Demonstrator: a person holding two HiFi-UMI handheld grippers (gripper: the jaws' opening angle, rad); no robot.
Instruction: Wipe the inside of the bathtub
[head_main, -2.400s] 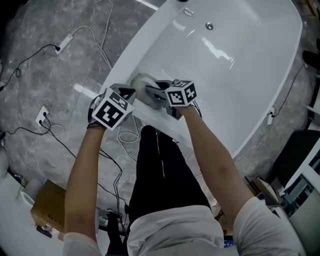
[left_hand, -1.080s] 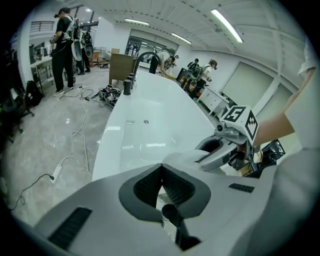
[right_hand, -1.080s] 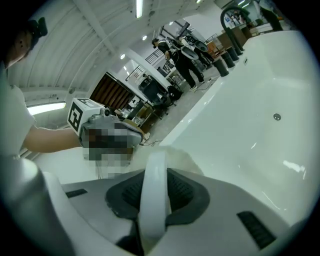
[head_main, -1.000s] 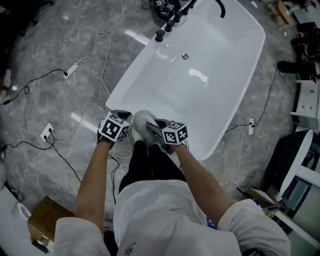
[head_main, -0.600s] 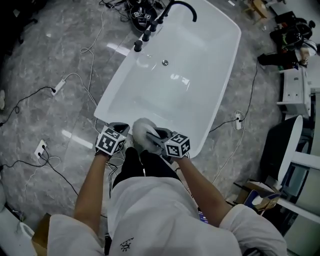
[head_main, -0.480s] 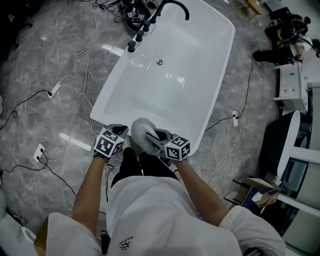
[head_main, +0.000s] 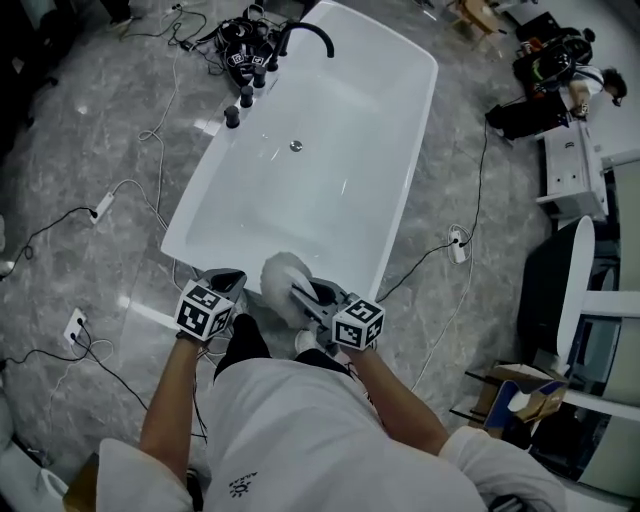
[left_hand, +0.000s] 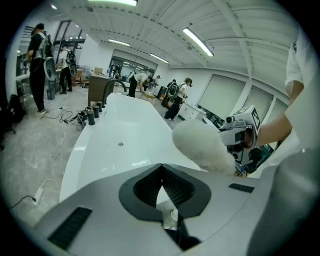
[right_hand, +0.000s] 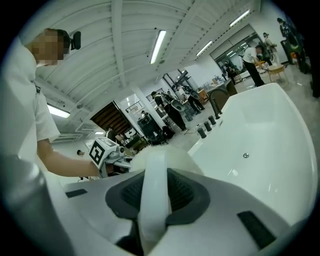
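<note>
From above, the white rectangular freestanding bathtub (head_main: 330, 120) stretches away from the person, who stands at its near end with both tools raised. That view places the fluffy white scrubber (head_main: 284, 276) between the left gripper (head_main: 226, 284) and the right gripper (head_main: 310, 294), over the near rim rather than down in the basin, but it does not show how the jaws stand. The right gripper view does: its jaws are clamped tight on the scrubber's flat white handle (right_hand: 154, 200), with the fluffy head bulging just beyond them. The left gripper view shows that tool's jaws pressed together with nothing between them, and the scrubber off to its right. At the tub's far left corner stand a black curved faucet (head_main: 305, 32) and black knobs (head_main: 239, 106), with a round drain (head_main: 296, 146) in the basin near them. A tangle of black cables (head_main: 215, 30) lies on the grey marble floor (head_main: 80, 130) beside the faucet. Only the gripper views show people (left_hand: 37, 62) standing beyond the tub.
</note>
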